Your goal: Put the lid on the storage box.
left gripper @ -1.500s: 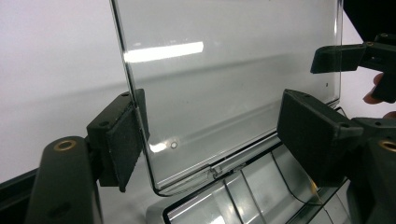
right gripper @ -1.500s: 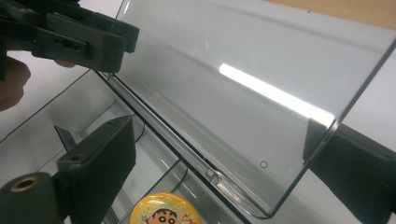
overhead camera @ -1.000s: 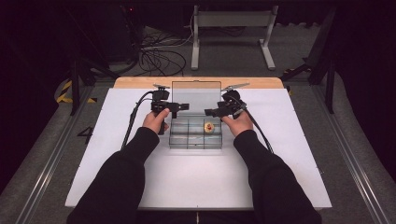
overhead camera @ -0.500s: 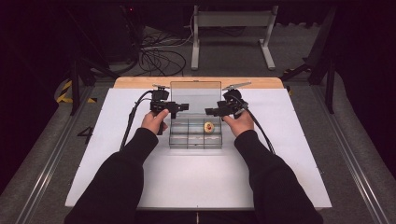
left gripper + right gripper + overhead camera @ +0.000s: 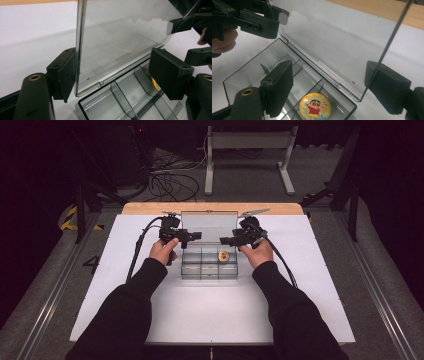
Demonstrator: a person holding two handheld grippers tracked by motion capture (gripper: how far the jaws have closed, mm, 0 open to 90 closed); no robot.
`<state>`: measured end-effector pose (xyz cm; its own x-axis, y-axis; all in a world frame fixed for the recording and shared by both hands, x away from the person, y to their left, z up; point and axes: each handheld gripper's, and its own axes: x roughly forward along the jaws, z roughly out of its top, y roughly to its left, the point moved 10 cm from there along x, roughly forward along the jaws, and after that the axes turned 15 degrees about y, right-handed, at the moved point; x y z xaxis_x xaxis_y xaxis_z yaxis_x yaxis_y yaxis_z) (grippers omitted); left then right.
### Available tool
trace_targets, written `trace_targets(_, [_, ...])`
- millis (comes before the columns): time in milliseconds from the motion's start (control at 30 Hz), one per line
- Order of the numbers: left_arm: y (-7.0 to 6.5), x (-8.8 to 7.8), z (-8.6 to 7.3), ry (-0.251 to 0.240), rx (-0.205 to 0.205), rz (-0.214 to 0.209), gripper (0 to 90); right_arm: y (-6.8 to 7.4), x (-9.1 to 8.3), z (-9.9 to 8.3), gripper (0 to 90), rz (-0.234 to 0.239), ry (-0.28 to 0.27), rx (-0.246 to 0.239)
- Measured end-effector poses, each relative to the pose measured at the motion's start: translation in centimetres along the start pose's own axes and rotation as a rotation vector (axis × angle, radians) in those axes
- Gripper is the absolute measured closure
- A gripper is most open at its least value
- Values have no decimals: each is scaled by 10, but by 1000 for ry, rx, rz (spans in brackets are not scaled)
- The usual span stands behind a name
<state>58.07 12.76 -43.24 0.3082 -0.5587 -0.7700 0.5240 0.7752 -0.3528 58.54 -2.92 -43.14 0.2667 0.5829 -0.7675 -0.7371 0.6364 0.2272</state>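
Jaws of both grippers stand wide around the clear lid's [image 5: 207,222] side edges.

A recording lab or studio set up for tabletop handling work.

A white board [image 5: 210,315] lies on a wooden table [image 5: 150,208], ringed by metal floor rails [image 5: 45,310] on grey flooring. Dark drapes or unlit space close off the back and sides. Loose black cables [image 5: 170,182] coil on the floor behind the table beside a grey metal stand [image 5: 247,150], and yellow-black hazard tape [image 5: 75,217] marks the floor at the left. No home or shop furnishings are in view.
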Motion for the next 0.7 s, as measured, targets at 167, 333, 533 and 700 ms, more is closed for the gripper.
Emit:
trace_targets(167, [-3, -3, -2, 0, 23, 3, 256, 3, -2, -1, 226, 0, 7, -7])
trace_targets(333, [-6, -9, -2, -10, 34, -19, 256, 8, -4, -4, 227, 15, 10, -13])
trace_targets(533, [-7, -13, -6, -10, 71, -12, 233, 12, -7, -8, 225, 24, -1, -17])
trace_targets(700, [-6, -15, -8, -13, 66, -21, 226, 13, -11, -9, 219, 16, -11, -19])
